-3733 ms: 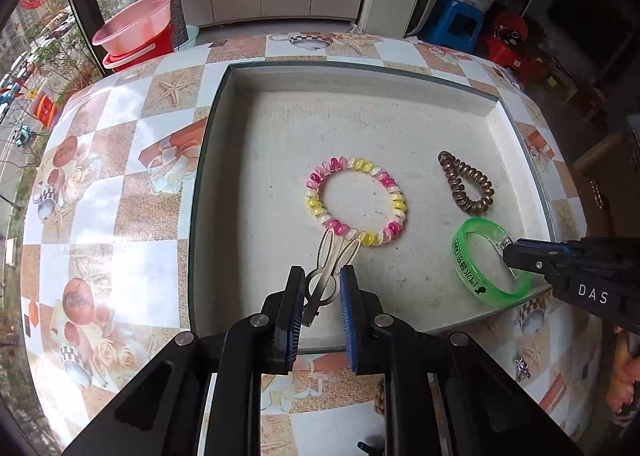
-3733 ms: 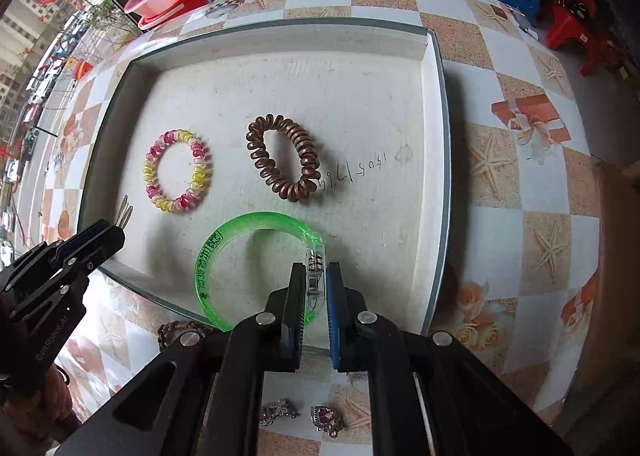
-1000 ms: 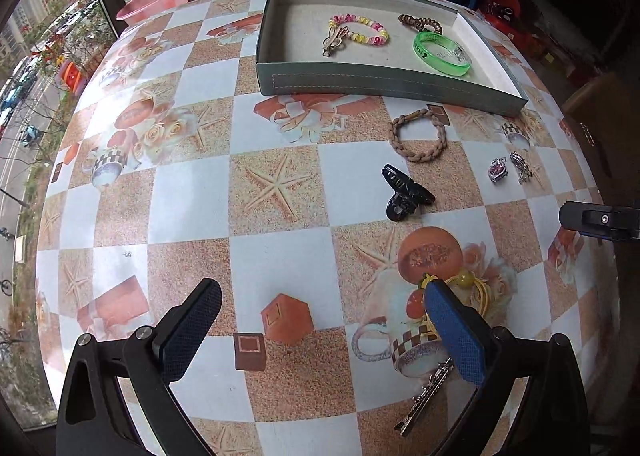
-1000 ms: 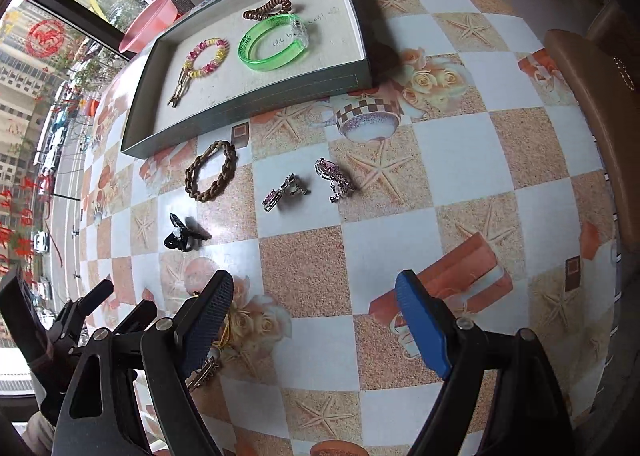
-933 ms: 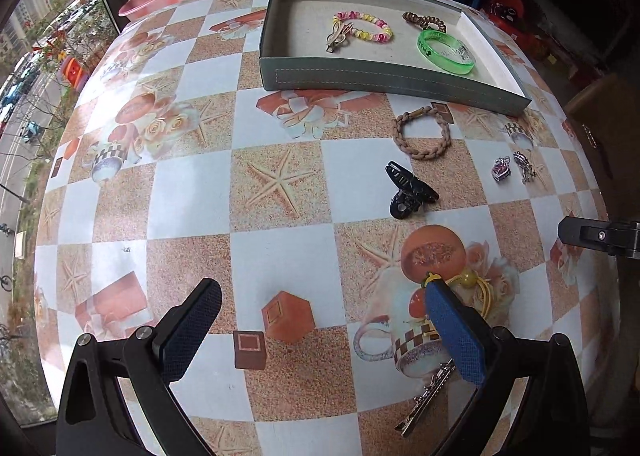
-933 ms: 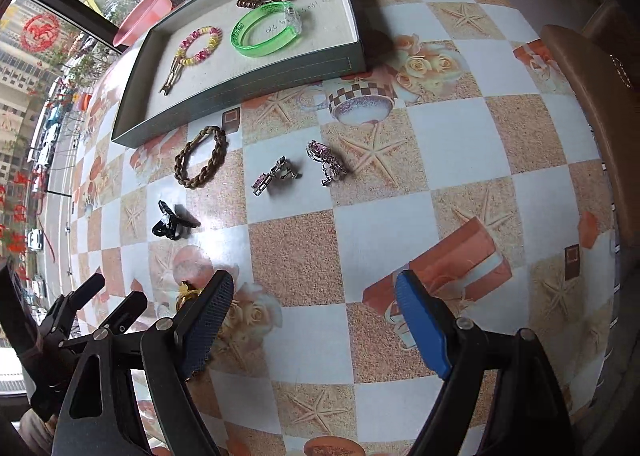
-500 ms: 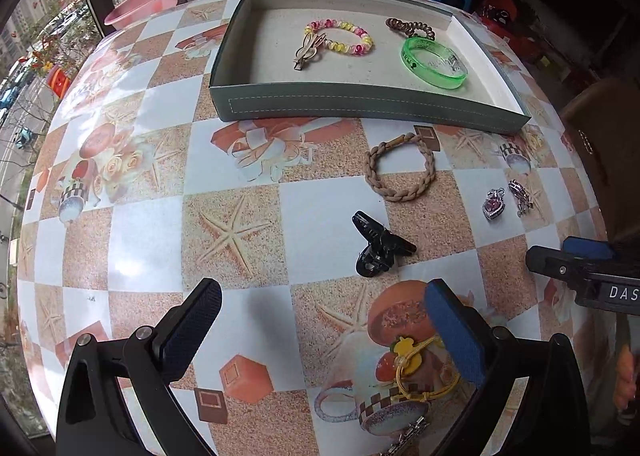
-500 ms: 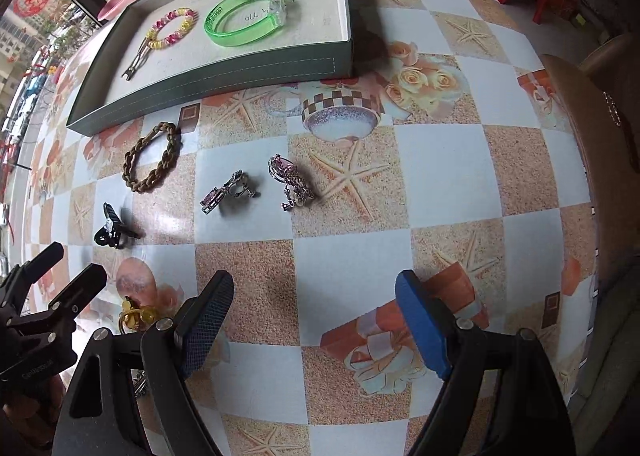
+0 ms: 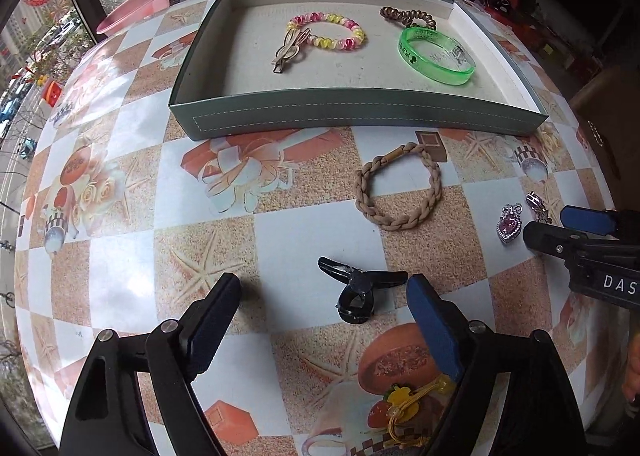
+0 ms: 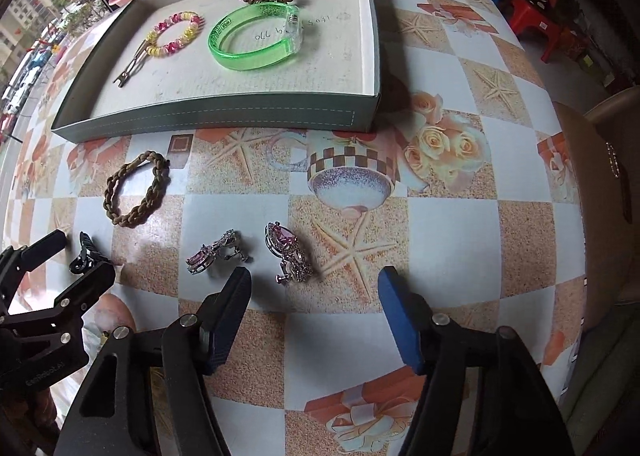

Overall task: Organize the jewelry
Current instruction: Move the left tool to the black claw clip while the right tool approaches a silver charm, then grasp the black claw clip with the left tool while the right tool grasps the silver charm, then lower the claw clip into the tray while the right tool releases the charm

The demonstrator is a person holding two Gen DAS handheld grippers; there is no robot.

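Left gripper [image 9: 324, 306]: jaws wide apart but closing, pads touching nothing. Black claw clip [image 9: 358, 288] lies on the bench [image 9: 120, 184] between them, nearer the right-hand pad, not yet pressed. Just behind that pad, at frame bottom, a yellow cord charm [image 9: 412, 402] w/ beads.

Right gripper [image 10: 314, 308]: jaws apart, also closing, nothing gripped. One pink-stone earring [image 10: 288, 252] sits just ahead of the gap, nearer the left-hand pad; 2nd earring [image 10: 212, 252] lies just beside it to the left, close to that pad's tip. Both flat on the bench, not touching each other. In left wrist view the right gripper's fingers come in from the right edge, tips right next to the two earrings.

Farther out: braided tan bracelet [image 9: 400, 188] on the bench, between the clip and the tray, apart from both. In right wrist view it's left of the earrings, w/ the left gripper below it at frame edge.

Beyond that, grey-green tray [image 9: 360, 118] w/ pale lining, near wall facing the grippers. Inside: gold hair clip [image 9: 290, 48] at left, its tip overlapping the pink/yellow bead bracelet [image 9: 332, 30]; brown spiral hair tie [image 9: 408, 16] toward the back right; green translucent bangle [image 9: 436, 54] just in front of the tie, looks touching it.

Off the bench, past its far left edge: pink basin [image 9: 136, 8] by the window.
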